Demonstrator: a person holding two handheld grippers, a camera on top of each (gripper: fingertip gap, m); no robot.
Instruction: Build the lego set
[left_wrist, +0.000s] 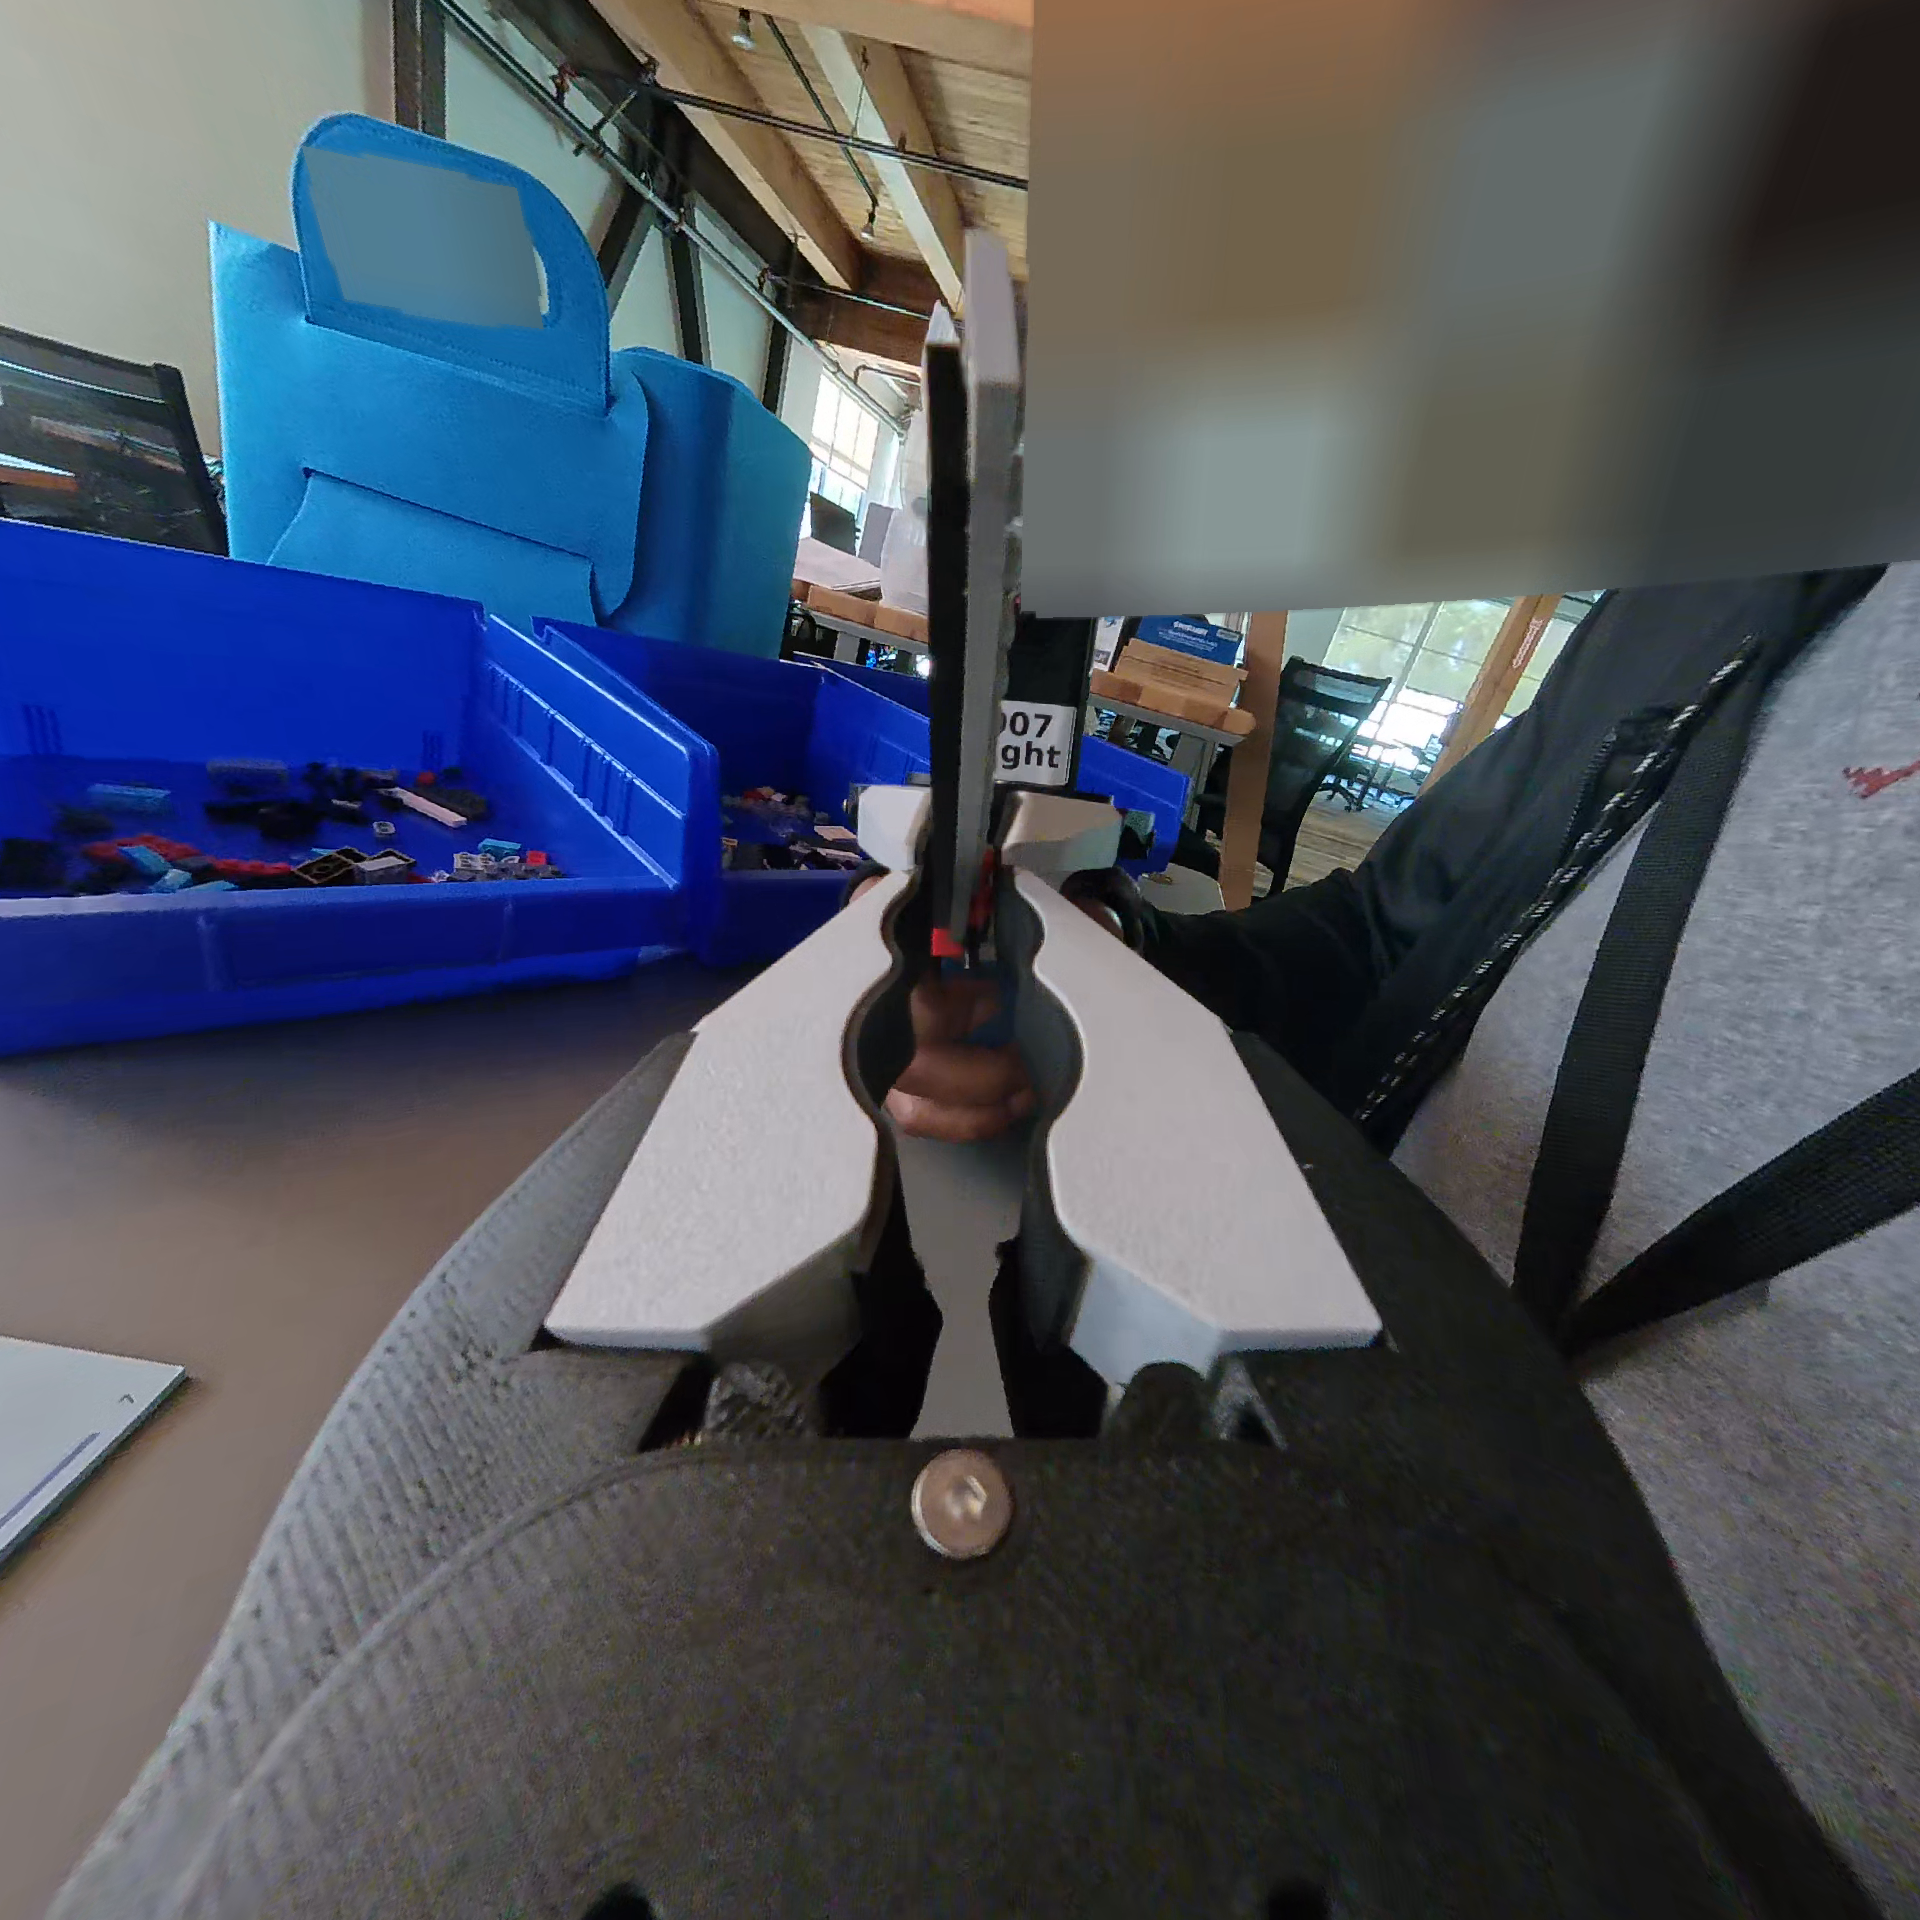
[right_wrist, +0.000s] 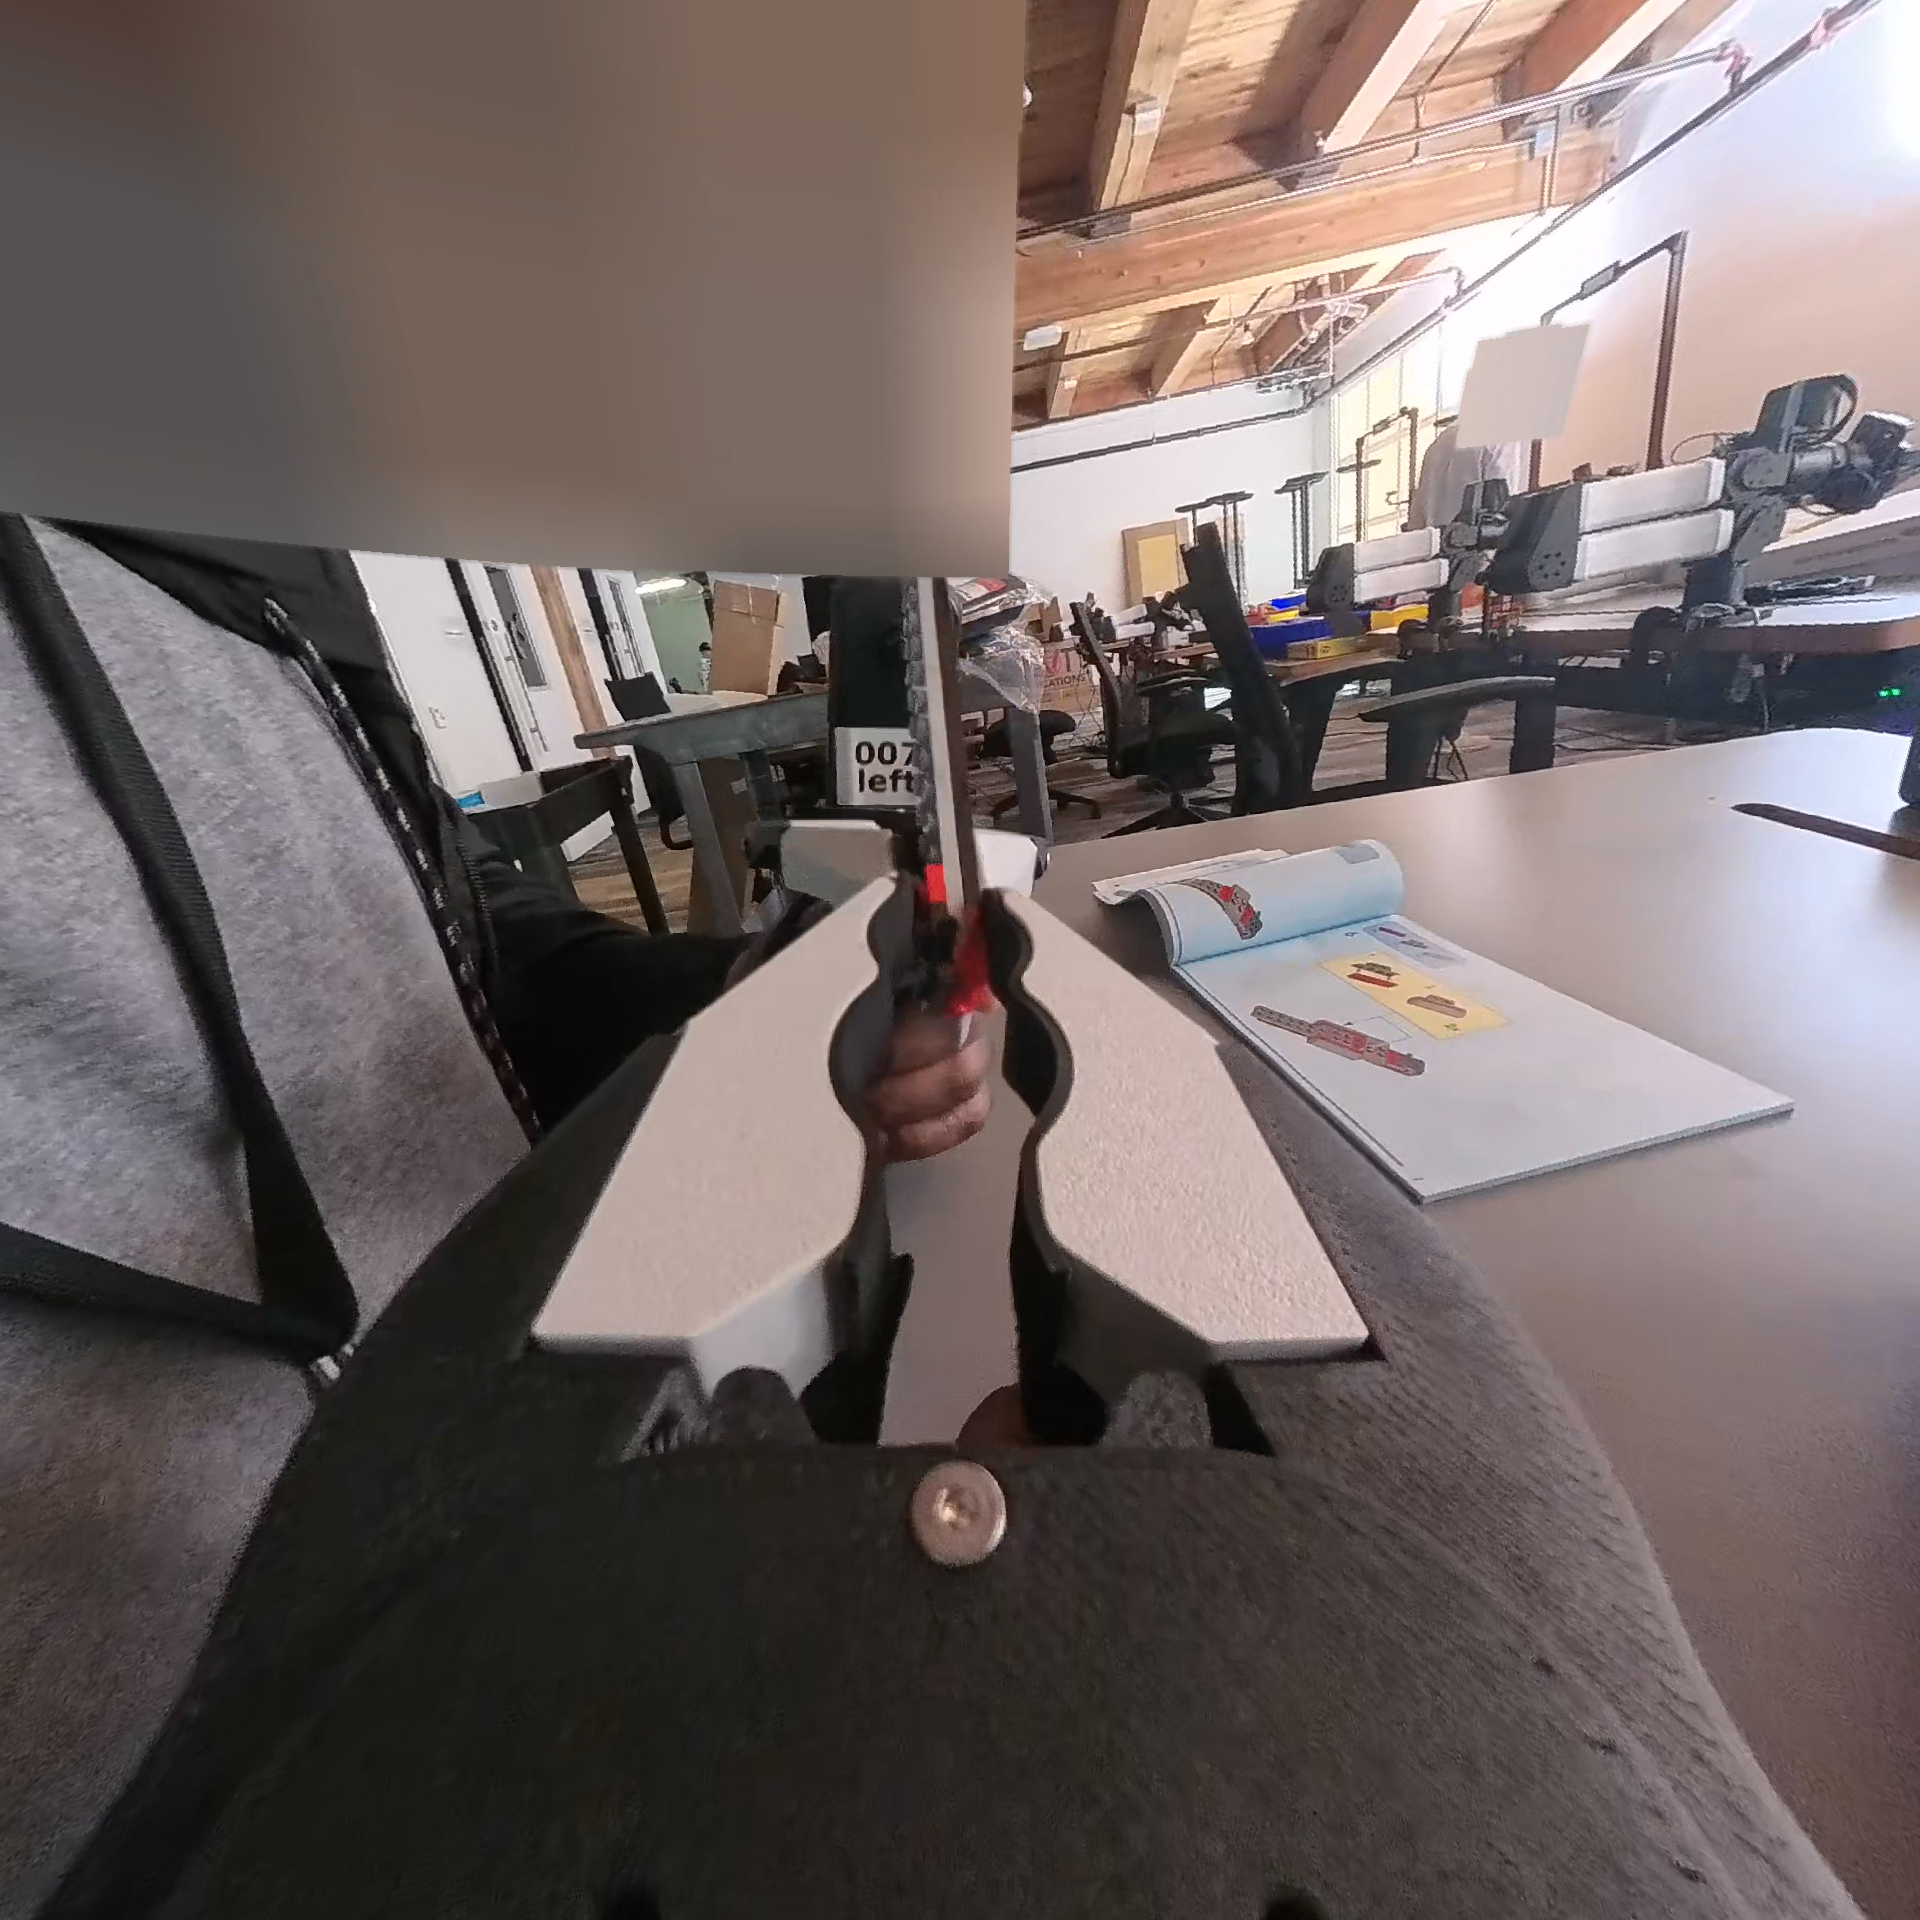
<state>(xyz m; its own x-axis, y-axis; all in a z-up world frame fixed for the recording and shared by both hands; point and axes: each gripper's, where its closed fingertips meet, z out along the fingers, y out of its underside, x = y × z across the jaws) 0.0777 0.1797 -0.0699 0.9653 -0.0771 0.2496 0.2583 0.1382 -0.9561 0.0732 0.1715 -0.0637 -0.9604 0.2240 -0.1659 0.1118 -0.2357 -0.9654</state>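
A long flat lego assembly of grey and black plates with small red and blue pieces at its lower end stands upright, edge-on to both cameras. My left gripper is shut on its lower end. My right gripper is shut on the same assembly from the opposite side. The two grippers face each other, tips nearly touching, held above the table in front of the person's chest. The other gripper's white fingers and a hand show just beyond each pair of fingers.
Two blue bins hold several loose bricks at the left on the dark table. An open instruction booklet lies on the table to the right. A person in grey clothing is close behind. A blue felt bag stands behind the bins.
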